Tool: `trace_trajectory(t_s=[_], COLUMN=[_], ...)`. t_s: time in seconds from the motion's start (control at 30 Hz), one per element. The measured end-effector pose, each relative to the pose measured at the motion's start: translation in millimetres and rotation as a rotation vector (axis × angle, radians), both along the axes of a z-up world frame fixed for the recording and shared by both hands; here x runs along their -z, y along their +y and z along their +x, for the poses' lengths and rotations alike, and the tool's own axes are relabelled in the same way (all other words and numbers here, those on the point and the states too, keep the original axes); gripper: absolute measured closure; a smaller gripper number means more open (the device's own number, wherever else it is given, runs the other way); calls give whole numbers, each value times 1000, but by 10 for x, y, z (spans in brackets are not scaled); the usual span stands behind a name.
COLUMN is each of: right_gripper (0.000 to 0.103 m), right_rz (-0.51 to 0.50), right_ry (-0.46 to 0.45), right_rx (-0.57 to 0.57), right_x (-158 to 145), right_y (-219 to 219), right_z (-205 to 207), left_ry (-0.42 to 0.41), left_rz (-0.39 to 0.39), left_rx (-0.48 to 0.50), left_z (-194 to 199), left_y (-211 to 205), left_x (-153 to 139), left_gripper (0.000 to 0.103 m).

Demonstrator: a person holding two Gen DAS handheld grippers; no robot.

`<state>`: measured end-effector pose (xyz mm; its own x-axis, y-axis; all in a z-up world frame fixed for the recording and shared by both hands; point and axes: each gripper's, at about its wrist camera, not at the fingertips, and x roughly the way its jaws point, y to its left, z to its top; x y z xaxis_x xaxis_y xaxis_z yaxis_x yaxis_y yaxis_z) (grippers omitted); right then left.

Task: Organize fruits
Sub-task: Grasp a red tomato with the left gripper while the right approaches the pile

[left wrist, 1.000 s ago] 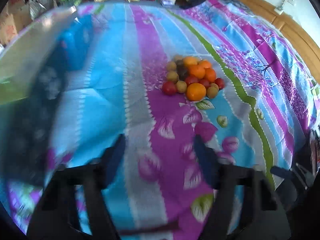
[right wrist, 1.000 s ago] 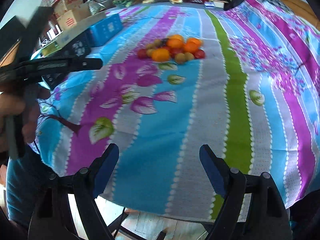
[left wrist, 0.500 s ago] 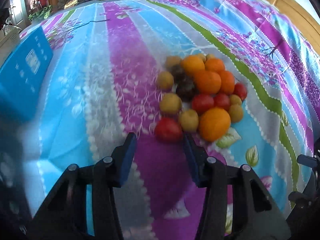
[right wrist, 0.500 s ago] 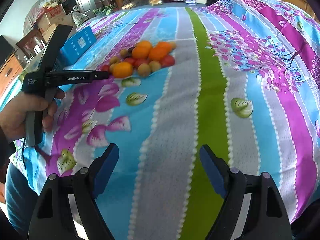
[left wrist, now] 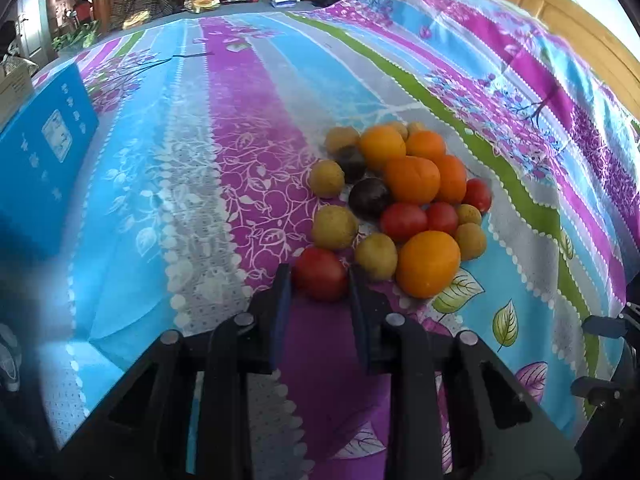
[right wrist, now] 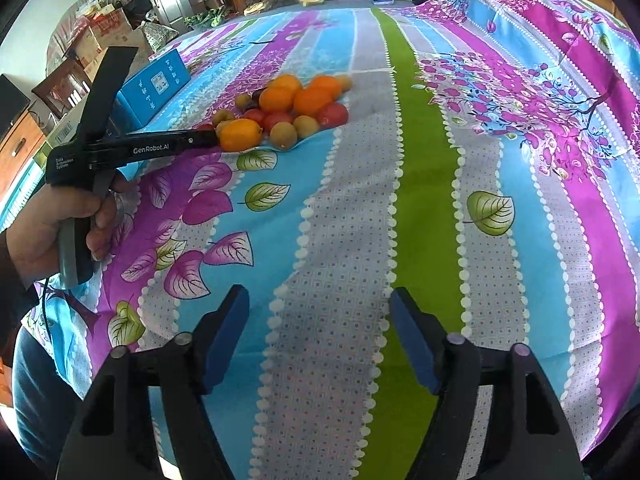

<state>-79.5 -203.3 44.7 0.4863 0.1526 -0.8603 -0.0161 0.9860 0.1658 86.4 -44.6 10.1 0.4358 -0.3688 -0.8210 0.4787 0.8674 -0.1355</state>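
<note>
A: Where is the fruit?

B: In one tight heap (left wrist: 396,200) on the desk (left wrist: 224,128), which is covered by a striped cloth (right wrist: 420,208) in blue, purple, grey and green, printed with leaves and blossom. From the left wrist view the heap runs longways away from the camera and a little to the right.

A: What is in it?

B: Smooth, glossy oranges (left wrist: 428,262), small shiny red tomatoes (left wrist: 320,274), dull yellow-brown round fruits (left wrist: 334,227) and a dark purple plum (left wrist: 369,199). All are roundish, so none really points anywhere.

A: And the left gripper (left wrist: 320,280)?

B: It angles down at the near edge of the heap. Its jaws are closing on the nearest red tomato, and the blue pads (left wrist: 283,300) sit against both its sides, so it is pinching that tomato, which lies on the purple stripe touching a yellow fruit.

A: The right gripper (right wrist: 320,300)?

B: Its jaws are spread and closing, with nothing between them, only bare cloth over the grey and green stripes, well short of the heap. From there a hand (right wrist: 60,224) shows holding the black left tool, whose tip reaches the heap.

A: Anything else?

B: A blue box (left wrist: 40,160), probably cardboard, stands left of the fruit; the far clutter is too blurred to name.
</note>
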Motion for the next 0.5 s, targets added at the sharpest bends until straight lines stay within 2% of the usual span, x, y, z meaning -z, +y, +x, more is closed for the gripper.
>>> trace_trajectory(t_s=[0.23,0.5], right_gripper=[29,30], right_rz=[8,72], right_ry=[-39,-74], right_rx=[-10,-30], right_x=[-71,-124], right_y=[-89,-232], right_z=[209,903], left_ry=[-31,-42], left_rz=[-27,-59], left_rx=[-40,-83], left_z=[-256,-431], left_y=[123,256], left_x=[-164,-286], left_gripper=[75,75])
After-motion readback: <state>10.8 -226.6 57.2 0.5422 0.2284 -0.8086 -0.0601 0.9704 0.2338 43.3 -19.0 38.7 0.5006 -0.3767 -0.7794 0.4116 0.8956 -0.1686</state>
